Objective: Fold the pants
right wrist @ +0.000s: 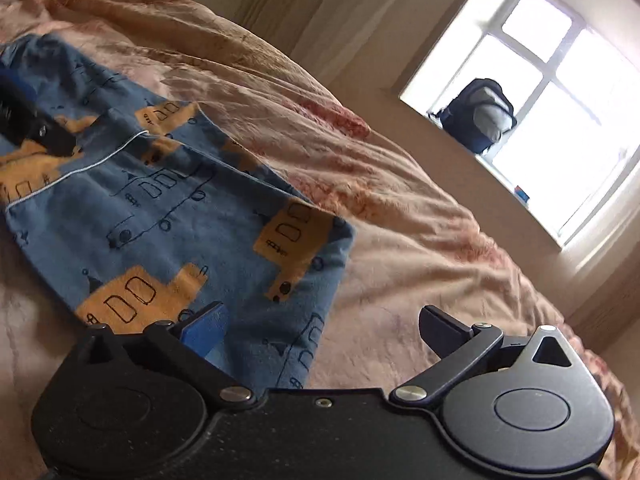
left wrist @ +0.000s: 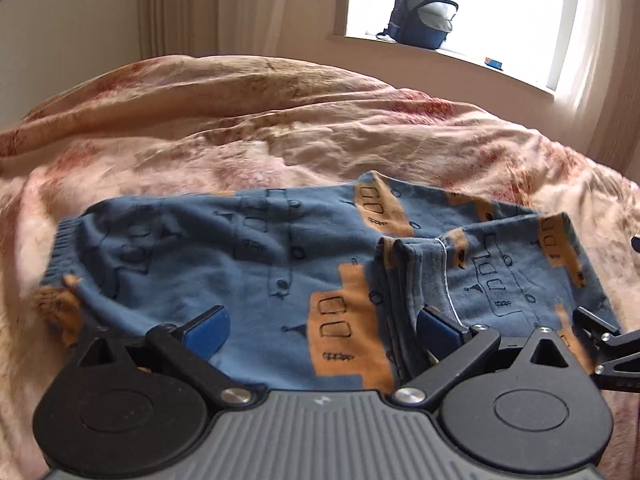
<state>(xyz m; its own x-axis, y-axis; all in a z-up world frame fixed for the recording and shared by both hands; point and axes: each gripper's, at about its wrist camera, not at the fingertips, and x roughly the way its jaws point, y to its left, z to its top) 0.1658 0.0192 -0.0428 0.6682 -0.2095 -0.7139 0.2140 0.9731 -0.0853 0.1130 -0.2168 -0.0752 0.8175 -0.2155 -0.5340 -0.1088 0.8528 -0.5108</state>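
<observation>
Bare bedspread (left wrist: 240, 120) lies open beyond the pants (left wrist: 248, 256) toward the far edge; only a backpack (left wrist: 424, 12) occupies the windowsill (left wrist: 460, 54).

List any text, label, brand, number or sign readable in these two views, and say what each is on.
No text can be read in either view.
left gripper: a small pale mark on its grey body, too small to read.
pants: printed vehicle drawings only, no lettering.
backpack: no label legible.
small blue object on the windowsill: too blurred to read.
right gripper: no markings visible.
</observation>
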